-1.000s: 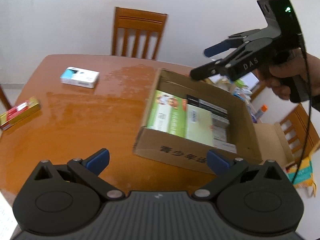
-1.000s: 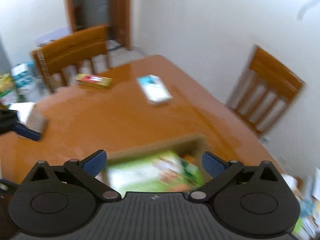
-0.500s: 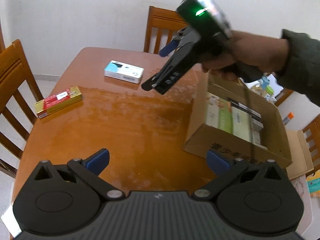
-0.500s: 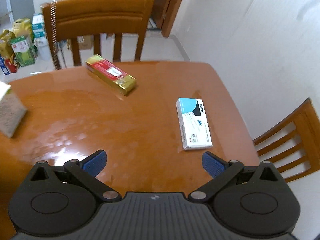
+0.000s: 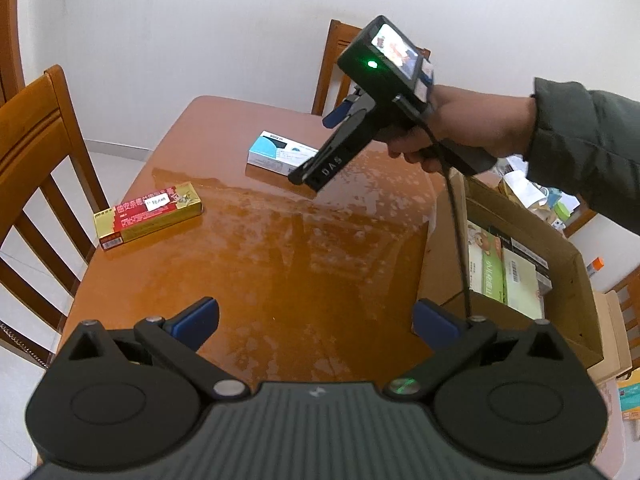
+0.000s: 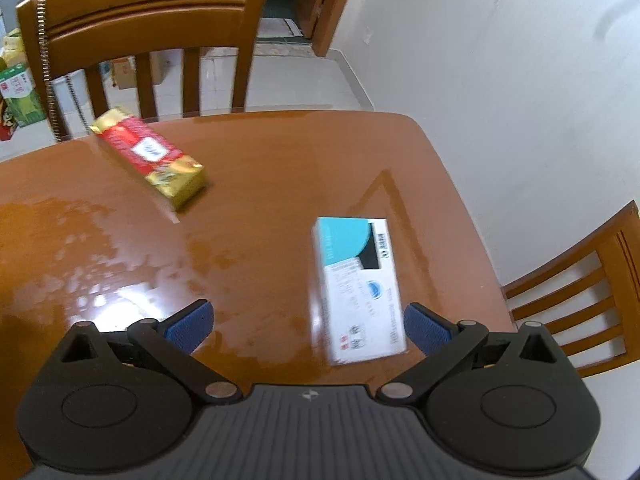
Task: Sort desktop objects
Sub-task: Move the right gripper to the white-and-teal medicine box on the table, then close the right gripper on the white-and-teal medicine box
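Observation:
A white and teal box (image 6: pixel 358 288) lies flat on the orange wooden table (image 6: pixel 248 152), partly between the fingers of my right gripper (image 6: pixel 307 326), which is open and above it. In the left wrist view that same box (image 5: pixel 280 154) sits at the far side, with the right gripper (image 5: pixel 320 148) held by a hand hovering just over it. A red and gold box (image 5: pixel 147 216) (image 6: pixel 150 156) lies near the table's left edge. A cardboard carton (image 5: pixel 516 264) holding several packs stands at the right. My left gripper (image 5: pixel 316 320) is open over bare table.
Wooden chairs (image 5: pixel 36 168) (image 5: pixel 340 60) (image 6: pixel 136 40) (image 6: pixel 576 288) stand around the table. A black cable (image 5: pixel 456 220) hangs from the right gripper toward the carton. Packages lie on the floor (image 6: pixel 16 92) beyond the table. A white wall (image 6: pixel 500 80) is close behind.
My right gripper has swung from above the carton across the table and come down over the white and teal box. The left gripper's view has turned left, bringing the red and gold box closer.

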Tool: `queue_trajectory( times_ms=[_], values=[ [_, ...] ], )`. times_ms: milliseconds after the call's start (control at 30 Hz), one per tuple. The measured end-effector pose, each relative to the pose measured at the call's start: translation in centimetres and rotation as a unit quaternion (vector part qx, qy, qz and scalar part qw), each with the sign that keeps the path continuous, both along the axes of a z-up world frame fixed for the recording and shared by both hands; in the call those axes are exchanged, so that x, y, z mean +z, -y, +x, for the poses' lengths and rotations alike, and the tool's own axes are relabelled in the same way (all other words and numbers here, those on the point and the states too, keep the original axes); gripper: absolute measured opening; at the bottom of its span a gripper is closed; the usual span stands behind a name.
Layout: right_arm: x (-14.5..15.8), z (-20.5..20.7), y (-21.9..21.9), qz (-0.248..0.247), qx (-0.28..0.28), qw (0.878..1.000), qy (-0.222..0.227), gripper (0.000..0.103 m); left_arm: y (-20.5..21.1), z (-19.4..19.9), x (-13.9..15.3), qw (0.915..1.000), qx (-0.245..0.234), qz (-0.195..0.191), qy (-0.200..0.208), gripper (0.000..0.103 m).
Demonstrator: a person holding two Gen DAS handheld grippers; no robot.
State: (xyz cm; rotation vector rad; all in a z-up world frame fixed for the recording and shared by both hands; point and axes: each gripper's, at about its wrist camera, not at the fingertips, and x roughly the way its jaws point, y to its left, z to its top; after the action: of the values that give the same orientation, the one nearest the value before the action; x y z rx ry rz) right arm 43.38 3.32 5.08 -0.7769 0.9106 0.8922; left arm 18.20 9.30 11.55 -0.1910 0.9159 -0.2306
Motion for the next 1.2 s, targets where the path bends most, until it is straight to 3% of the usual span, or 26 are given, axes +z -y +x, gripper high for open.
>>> queue_trajectory(
  times_ms=[267,500,767,900,933,1000,1033,1200],
  values=[
    [-2.8,4.6,-1.0,-0.031,0.023,0.999,-0.033,0.103,-0.5,0.4,-0.3,0.9999,-0.011,-0.004,-0.005,0.103],
    [-5.4,7.7,-1.4,-0.040,0.023,0.996,-0.076,0.103,-0.1,3.1,0.9,0.9985,-0.004,-0.017,0.051,0.103],
    [-7.5,9.0,-1.5,-0.033,0.016,0.991,-0.127,0.102,-0.7,6.6,1.3,0.9954,0.021,-0.056,0.075,0.103],
    [-7.6,9.0,-1.4,-0.015,0.007,0.990,-0.138,0.101,-1.3,8.5,0.8,0.9940,0.038,-0.083,0.061,0.103],
    [-7.5,8.9,-1.4,-0.013,0.007,0.990,-0.137,0.099,-1.4,8.9,0.7,0.9937,0.042,-0.087,0.057,0.103],
    [-6.5,8.5,-1.4,0.000,0.013,0.991,-0.130,0.082,-1.6,9.4,0.4,0.9928,0.051,-0.095,0.052,0.103],
    [-6.3,8.6,-1.5,0.001,0.009,0.991,-0.130,0.067,-1.7,9.5,0.3,0.9923,0.056,-0.098,0.052,0.103],
    [-6.1,8.3,-1.8,-0.013,0.003,0.992,-0.129,0.067,-1.4,9.4,0.3,0.9921,0.058,-0.097,0.053,0.103]
  ],
)
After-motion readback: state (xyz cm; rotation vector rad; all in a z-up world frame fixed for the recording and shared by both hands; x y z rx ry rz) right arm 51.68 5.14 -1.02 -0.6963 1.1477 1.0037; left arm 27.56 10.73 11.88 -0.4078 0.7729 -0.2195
